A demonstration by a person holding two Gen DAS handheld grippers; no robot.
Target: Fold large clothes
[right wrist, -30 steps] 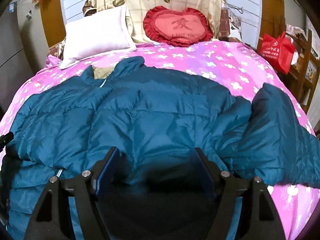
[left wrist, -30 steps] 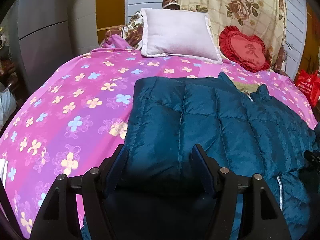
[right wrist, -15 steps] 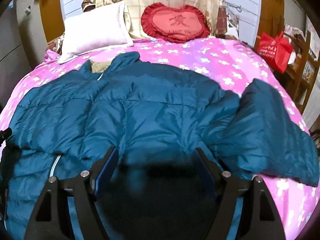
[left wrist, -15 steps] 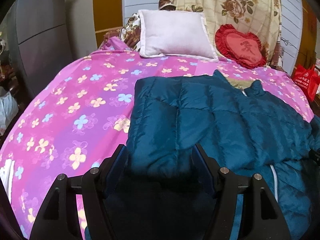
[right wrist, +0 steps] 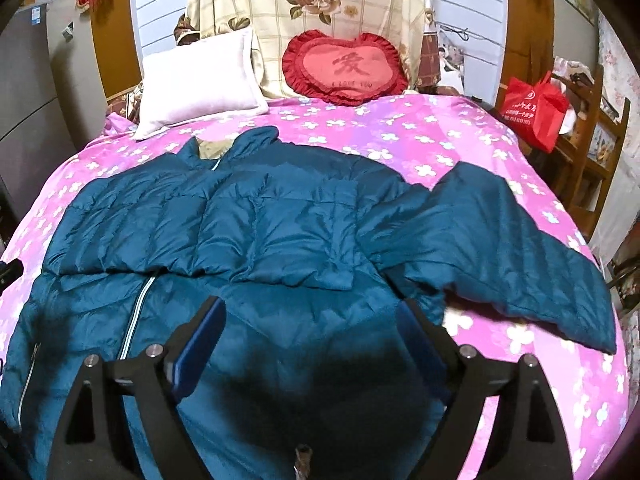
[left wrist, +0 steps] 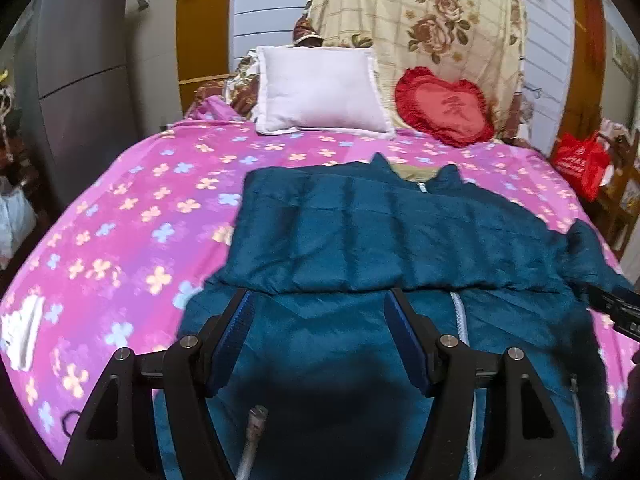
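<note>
Jacket (right wrist: 280, 232): one; pillows: two

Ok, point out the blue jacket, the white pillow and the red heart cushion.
blue jacket (right wrist: 280, 232): right wrist view, quilted chest panel.
white pillow (left wrist: 320, 88): left wrist view, middle of its face.
red heart cushion (right wrist: 344, 68): right wrist view, centre panel.

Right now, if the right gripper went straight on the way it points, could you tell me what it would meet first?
Most likely the blue jacket lying on the bed: the open right gripper points down at its quilted front, with nothing between.
</note>
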